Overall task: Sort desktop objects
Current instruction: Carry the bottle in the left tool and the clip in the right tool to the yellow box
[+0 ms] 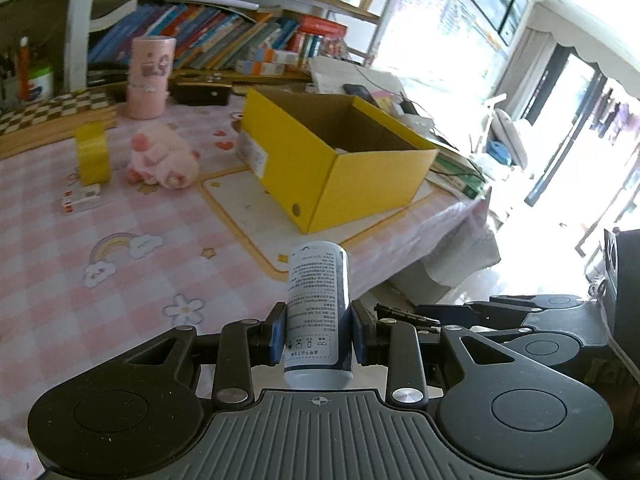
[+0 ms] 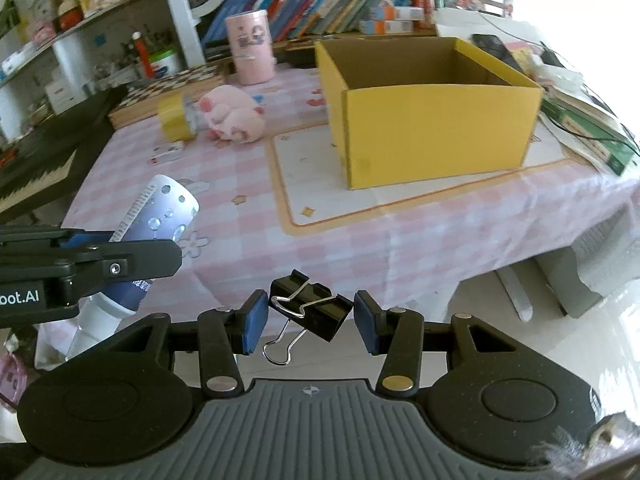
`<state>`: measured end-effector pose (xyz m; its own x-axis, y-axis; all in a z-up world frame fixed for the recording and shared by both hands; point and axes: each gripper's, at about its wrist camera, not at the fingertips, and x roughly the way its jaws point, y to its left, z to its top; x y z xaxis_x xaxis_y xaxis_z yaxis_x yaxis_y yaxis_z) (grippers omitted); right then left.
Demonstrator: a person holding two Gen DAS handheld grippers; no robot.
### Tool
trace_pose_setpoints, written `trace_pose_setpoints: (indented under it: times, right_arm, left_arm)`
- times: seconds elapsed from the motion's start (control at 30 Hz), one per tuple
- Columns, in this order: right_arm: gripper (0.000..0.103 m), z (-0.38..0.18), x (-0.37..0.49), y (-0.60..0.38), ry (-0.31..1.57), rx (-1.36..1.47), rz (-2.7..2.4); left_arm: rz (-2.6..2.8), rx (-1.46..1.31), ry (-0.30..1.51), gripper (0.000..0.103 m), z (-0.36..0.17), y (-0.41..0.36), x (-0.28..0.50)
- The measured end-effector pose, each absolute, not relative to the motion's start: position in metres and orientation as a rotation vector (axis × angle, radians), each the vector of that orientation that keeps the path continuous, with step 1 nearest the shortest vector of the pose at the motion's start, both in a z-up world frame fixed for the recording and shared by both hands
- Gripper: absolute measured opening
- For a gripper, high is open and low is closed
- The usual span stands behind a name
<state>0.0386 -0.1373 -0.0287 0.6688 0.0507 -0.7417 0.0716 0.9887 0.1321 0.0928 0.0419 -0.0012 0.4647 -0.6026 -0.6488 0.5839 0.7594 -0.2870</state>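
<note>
The left gripper [image 1: 319, 334] angled down toward the pink checked tablecloth [image 1: 132, 280], its blue pads clamped on a small white-and-blue bottle [image 1: 318, 312] that stood nearly upright between them — off the table's near edge. Just beside it, the right gripper [image 2: 310, 322] also pointed downward, pinching a black binder clip [image 2: 310, 312] held askew, wire handles dangling. Beyond both stood the open yellow box [image 2: 432, 116] on a white mat [image 2: 316, 188], well apart from either load.
</note>
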Motion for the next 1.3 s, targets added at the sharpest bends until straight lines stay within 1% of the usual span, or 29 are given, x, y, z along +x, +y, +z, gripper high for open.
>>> trace_pose_setpoints:
  times: [0.53, 1.3]
  right_arm:
    - [0.044, -0.028, 0.045, -0.195, 0.827, 0.19, -0.072]
    - [0.044, -0.028, 0.097, -0.295, 0.839, 0.192, -0.039]
  left_arm:
    - [-0.797, 0.02, 0.81, 0.031, 0.001, -0.02, 0.108]
    - [-0.795, 0.035, 0.812, 0.031, 0.003, -0.118, 0.149]
